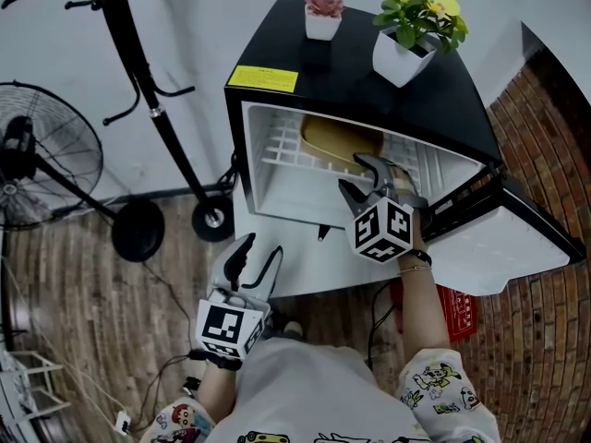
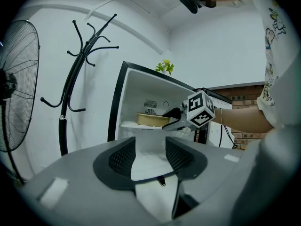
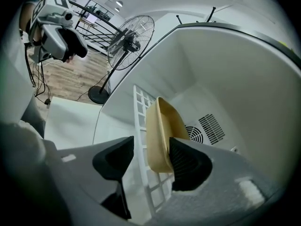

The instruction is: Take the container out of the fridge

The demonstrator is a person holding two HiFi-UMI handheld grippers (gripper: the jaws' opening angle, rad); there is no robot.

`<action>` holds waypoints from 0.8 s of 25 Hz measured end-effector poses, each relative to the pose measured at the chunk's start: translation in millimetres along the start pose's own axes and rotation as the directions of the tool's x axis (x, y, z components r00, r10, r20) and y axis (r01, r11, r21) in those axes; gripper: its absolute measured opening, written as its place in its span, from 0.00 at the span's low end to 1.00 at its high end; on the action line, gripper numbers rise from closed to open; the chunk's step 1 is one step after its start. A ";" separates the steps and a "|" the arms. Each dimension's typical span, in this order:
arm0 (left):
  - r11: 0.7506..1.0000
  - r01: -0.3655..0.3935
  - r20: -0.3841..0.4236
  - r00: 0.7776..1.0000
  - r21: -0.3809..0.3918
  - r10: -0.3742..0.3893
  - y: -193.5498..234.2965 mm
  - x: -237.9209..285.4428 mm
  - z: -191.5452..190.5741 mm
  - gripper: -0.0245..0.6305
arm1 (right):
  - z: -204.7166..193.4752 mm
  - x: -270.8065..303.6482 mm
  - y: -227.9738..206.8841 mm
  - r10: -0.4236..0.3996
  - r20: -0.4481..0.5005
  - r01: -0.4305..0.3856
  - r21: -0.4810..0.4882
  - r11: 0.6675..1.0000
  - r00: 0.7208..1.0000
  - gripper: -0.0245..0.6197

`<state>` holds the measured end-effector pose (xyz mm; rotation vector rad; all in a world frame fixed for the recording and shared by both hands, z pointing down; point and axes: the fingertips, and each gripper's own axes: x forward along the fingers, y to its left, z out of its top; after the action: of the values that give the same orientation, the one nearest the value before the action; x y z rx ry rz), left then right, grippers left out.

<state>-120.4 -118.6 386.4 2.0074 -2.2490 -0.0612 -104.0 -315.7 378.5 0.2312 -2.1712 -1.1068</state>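
Observation:
A shallow tan container (image 1: 337, 144) lies on the white wire shelf (image 1: 284, 151) inside the open black mini fridge (image 1: 351, 77). My right gripper (image 1: 362, 177) reaches into the fridge at the container's near end. In the right gripper view the container (image 3: 159, 131) and the shelf (image 3: 140, 108) lie between the jaws of the right gripper (image 3: 150, 150). One pad rests at the container's rim; the other hangs apart under the shelf. My left gripper (image 1: 262, 251) hovers low in front of the fridge, open and empty (image 2: 150, 157).
The fridge door (image 1: 508, 238) hangs open to the right. Two potted plants (image 1: 414, 28) stand on the fridge top. A black coat stand (image 1: 148, 109) and a floor fan (image 1: 42, 155) stand to the left. A red crate (image 1: 457, 312) sits by the brick wall.

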 end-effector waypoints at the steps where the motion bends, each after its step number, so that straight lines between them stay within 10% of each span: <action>1: 1.000 0.002 0.002 1.000 0.002 -0.002 -0.3 0.1 -0.9 0.33 | -0.2 -0.5 0.3 0.001 -0.001 -0.001 -0.005 1.000 1.000 0.38; 20: 1.000 -0.015 0.006 1.000 -0.004 0.015 2.3 -6.3 1.3 0.33 | -7.6 -4.7 8.8 -0.013 -0.032 0.012 -0.040 0.999 0.999 0.19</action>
<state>-122.1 -112.2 384.9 1.9913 -2.2658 -0.0703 -94.4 -313.1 386.0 0.2431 -2.1201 -1.1450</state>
